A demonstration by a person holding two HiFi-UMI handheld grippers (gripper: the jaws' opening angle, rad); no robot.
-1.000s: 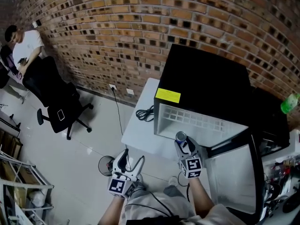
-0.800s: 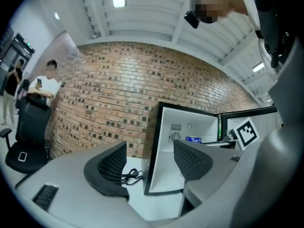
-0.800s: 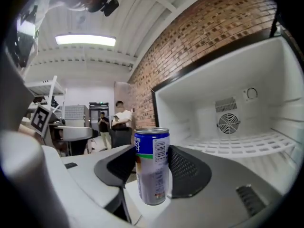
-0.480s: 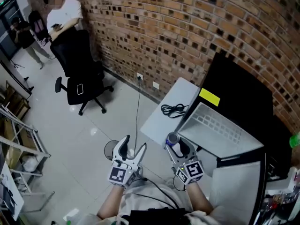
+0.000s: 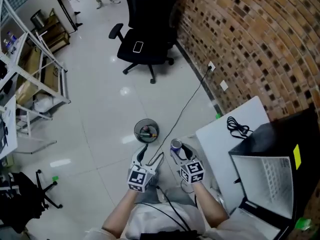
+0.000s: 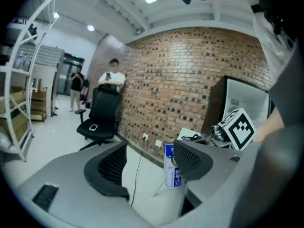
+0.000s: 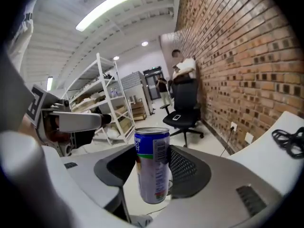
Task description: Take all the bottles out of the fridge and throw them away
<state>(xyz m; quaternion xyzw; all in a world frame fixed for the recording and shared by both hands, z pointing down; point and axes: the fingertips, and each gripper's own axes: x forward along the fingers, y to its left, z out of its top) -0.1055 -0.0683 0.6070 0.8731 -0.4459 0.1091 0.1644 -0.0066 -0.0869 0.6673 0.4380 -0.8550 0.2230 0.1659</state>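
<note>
We press the fingers of our right gripper on a blue can, which stands upright between them, up in the air. The fingers of our left gripper stand wide apart with nothing between them. We hold both grippers side by side over the pale floor. Just ahead of them stands a small round bin with something in it. To our right are the white tabletop and the black fridge, its white inside showing. A black office chair stands farther off.
</note>
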